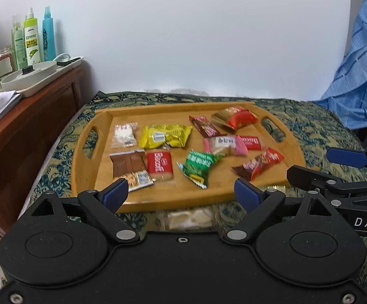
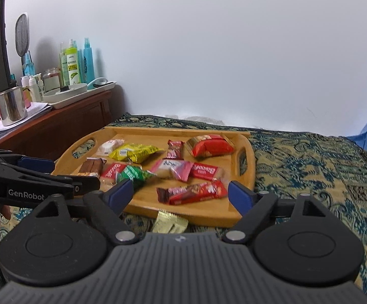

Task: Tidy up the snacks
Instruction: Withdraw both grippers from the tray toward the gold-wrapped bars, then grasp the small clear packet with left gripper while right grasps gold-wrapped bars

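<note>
A wooden tray [image 1: 173, 106] [image 2: 183, 129] lies on a patterned cloth and holds several snack packets. Among them are a yellow packet [image 1: 165, 136] [image 2: 135, 152], a green one [image 1: 198, 164] [image 2: 135, 174], a pink one [image 1: 225, 145] [image 2: 173, 168] and a red-brown bar [image 1: 259, 163] [image 2: 193, 192]. A pale gold packet [image 2: 169, 221] lies on the cloth just in front of the tray. My left gripper [image 1: 180, 192] [image 2: 66, 174] hovers open at the tray's near edge, holding nothing. My right gripper [image 2: 180, 193] [image 1: 317, 164] is beside it on the right, also open and holding nothing.
A dark wooden cabinet [image 1: 31, 126] stands left of the tray with a white tray of spray bottles [image 1: 32, 38] and a steel mug [image 2: 10, 106]. Blue checked fabric [image 1: 360, 63] hangs at the right. A white wall rises close behind.
</note>
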